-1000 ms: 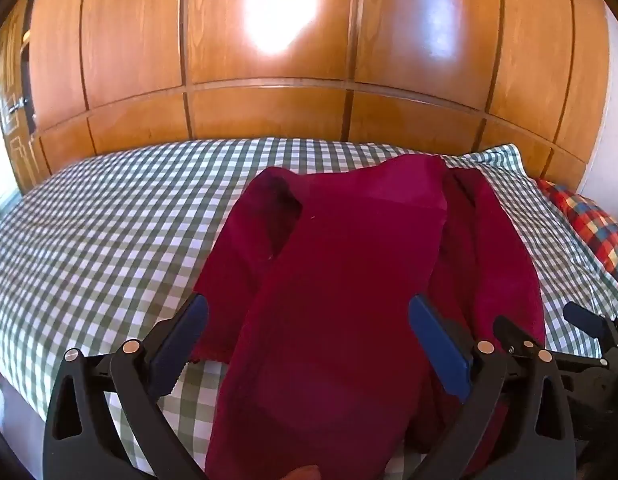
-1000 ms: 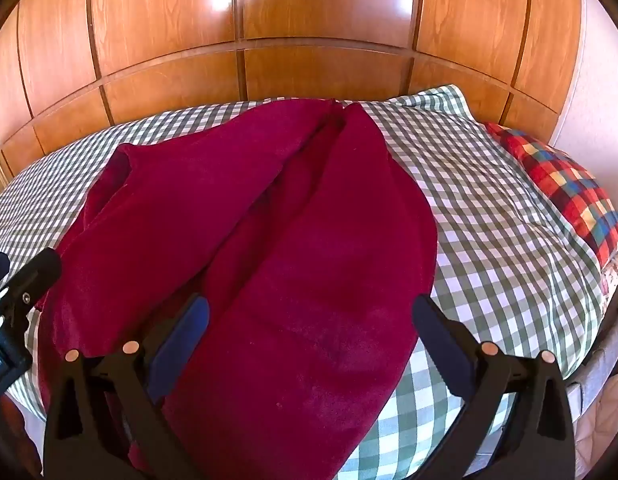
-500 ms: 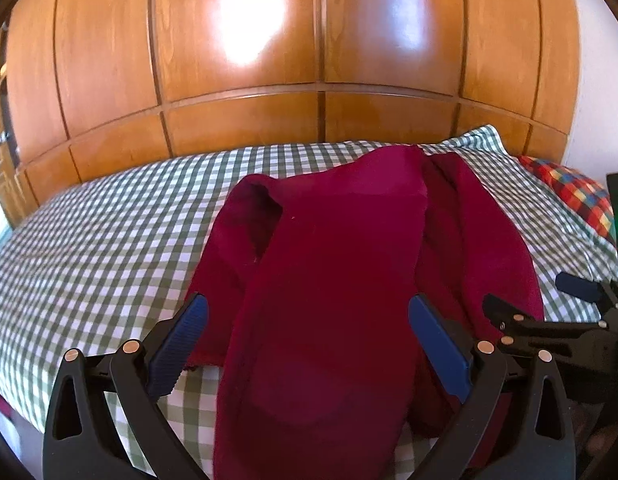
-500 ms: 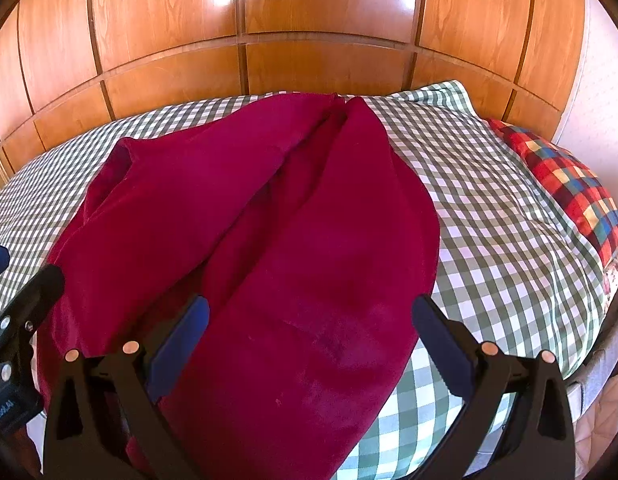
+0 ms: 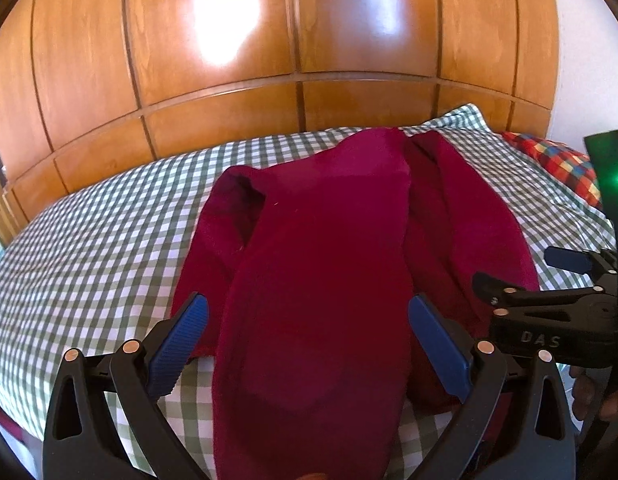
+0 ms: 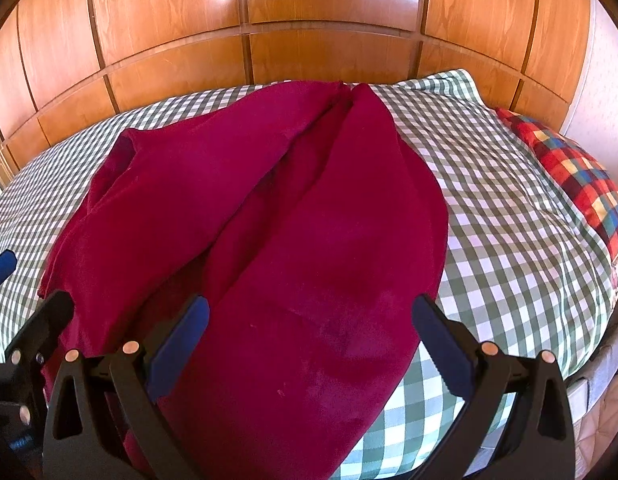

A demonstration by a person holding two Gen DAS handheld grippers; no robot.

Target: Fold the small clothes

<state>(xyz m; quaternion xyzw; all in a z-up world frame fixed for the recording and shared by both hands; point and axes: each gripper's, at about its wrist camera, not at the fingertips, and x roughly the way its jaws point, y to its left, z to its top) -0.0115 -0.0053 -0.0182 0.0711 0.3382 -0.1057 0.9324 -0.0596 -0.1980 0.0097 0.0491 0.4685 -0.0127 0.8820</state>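
A dark red garment (image 5: 325, 264) lies spread lengthwise on a bed with a green-and-white checked sheet (image 5: 89, 240). One long fold runs down the middle of the garment (image 6: 269, 216). My left gripper (image 5: 307, 304) hovers open over its near end, with cloth under the gap and nothing pinched. My right gripper (image 6: 311, 304) is open too, above the garment's right half near the front edge. Each gripper shows in the other's view: the right gripper (image 5: 517, 270) at the right side, the left gripper (image 6: 33, 284) at the far left.
A glossy wooden panelled wall (image 6: 309, 8) rises behind the bed. A red, blue and yellow plaid pillow (image 6: 573, 176) lies at the right. The mattress edge (image 6: 589, 376) drops off at the lower right. A hand (image 5: 589, 396) holds the right gripper's handle.
The left wrist view has tilted up and swung a little, so the right gripper shows more fully at its right edge. The garment has not moved and both grippers stay open.
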